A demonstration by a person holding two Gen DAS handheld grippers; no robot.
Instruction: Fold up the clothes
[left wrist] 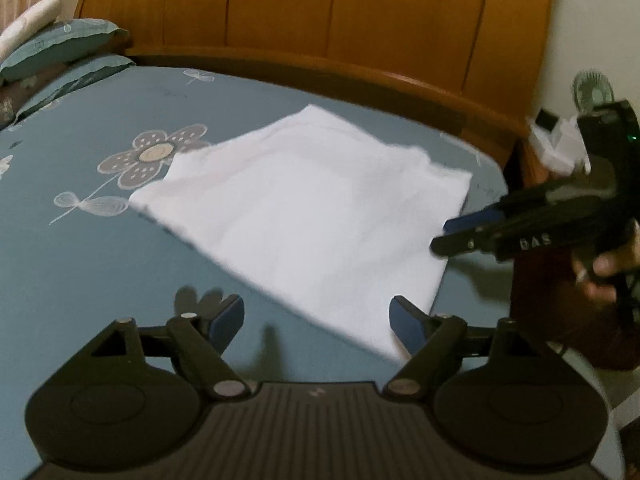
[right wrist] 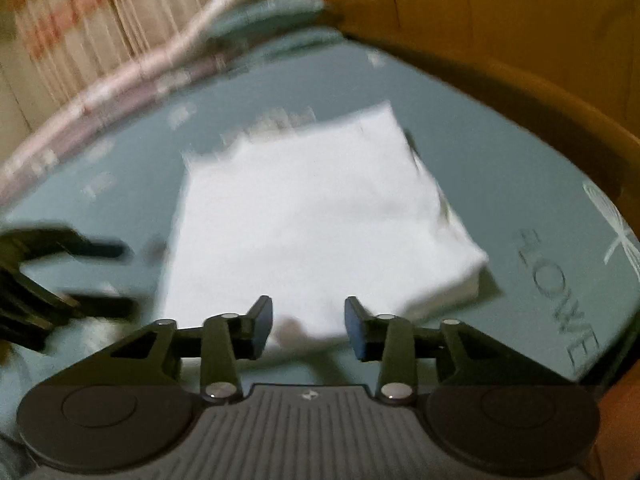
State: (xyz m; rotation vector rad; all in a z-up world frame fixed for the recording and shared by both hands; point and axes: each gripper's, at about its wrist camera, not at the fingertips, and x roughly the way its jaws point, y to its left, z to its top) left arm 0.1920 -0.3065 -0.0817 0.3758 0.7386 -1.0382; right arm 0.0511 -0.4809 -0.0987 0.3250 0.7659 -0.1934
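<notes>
A white garment point(left wrist: 312, 216) lies folded into a flat rectangle on the blue bedsheet point(left wrist: 80, 272). It also shows in the right wrist view point(right wrist: 304, 224). My left gripper point(left wrist: 318, 322) is open and empty, just short of the garment's near corner. My right gripper point(right wrist: 309, 328) is open and empty over the garment's near edge. In the left wrist view the right gripper point(left wrist: 448, 234) comes in from the right by the garment's right edge. The left gripper point(right wrist: 100, 276) shows blurred at the left of the right wrist view.
A wooden headboard point(left wrist: 320, 20) runs along the far side of the bed. Blue pillows point(left wrist: 60, 48) are stacked at the far left. The sheet has a grey flower print point(left wrist: 154, 156) left of the garment. Curtains point(right wrist: 100, 20) hang behind.
</notes>
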